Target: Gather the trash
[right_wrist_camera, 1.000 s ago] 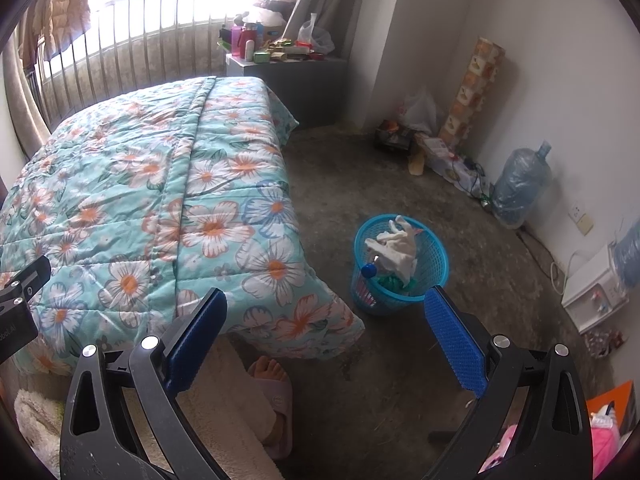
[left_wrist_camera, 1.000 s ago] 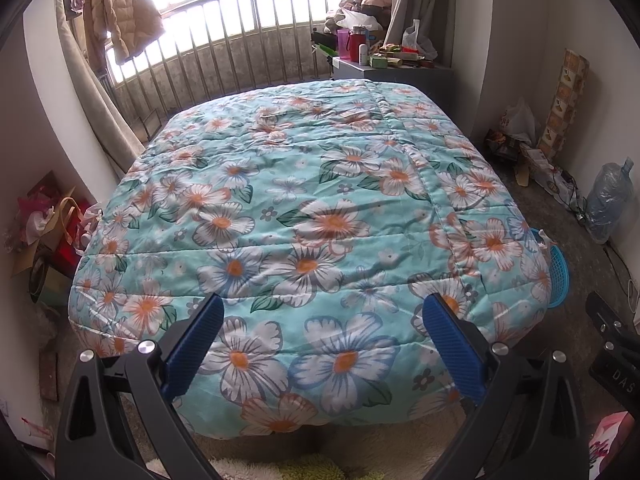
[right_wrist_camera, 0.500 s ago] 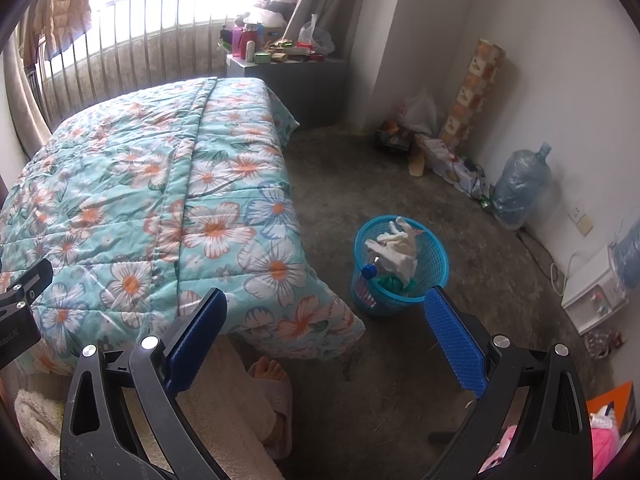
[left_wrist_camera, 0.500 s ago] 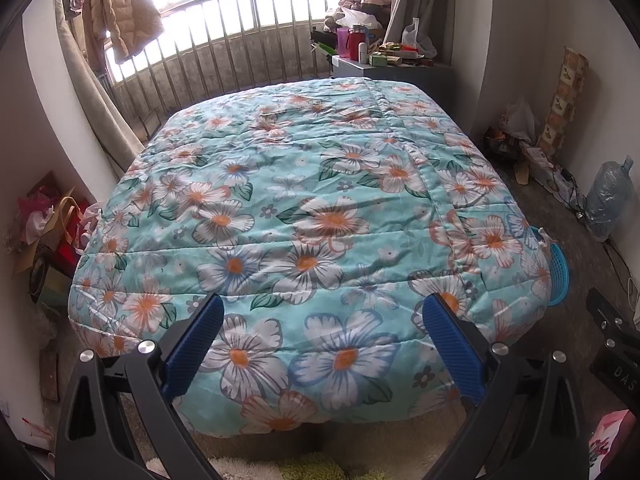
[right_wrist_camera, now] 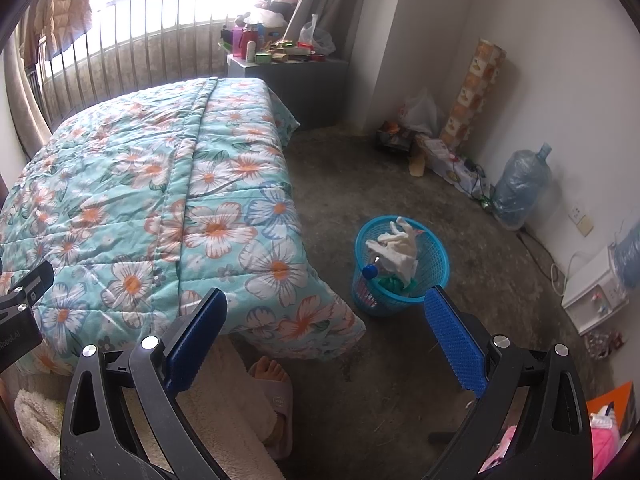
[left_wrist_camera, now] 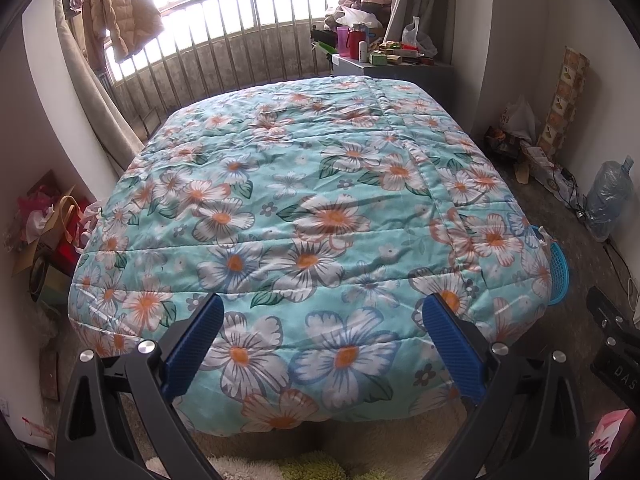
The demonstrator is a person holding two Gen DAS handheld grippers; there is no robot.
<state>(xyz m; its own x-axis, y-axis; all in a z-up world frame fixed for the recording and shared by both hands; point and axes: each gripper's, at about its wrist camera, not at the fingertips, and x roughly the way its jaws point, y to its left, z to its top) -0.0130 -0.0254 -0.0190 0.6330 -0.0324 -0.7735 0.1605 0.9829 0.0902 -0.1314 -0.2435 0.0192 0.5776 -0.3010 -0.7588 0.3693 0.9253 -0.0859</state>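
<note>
A blue mesh trash basket (right_wrist_camera: 434, 258) stands on the concrete floor right of the bed, holding white crumpled cloth or paper (right_wrist_camera: 396, 246) and a blue-capped bottle (right_wrist_camera: 370, 271). Its rim also peeks past the quilt in the left wrist view (left_wrist_camera: 559, 276). My right gripper (right_wrist_camera: 324, 336) is open and empty, held above the floor near the bed's foot corner, short of the basket. My left gripper (left_wrist_camera: 322, 342) is open and empty over the foot of the floral quilt (left_wrist_camera: 304, 208).
A grey cabinet (right_wrist_camera: 296, 76) with bottles and boxes stands by the window. Bags, a tall patterned roll (right_wrist_camera: 474, 92) and a water jug (right_wrist_camera: 520, 186) line the right wall. My slippered foot (right_wrist_camera: 274, 396) is below. Bags and boxes (left_wrist_camera: 44, 232) sit left of the bed.
Both views shifted very slightly; the grippers stay open and nothing was picked up or moved.
</note>
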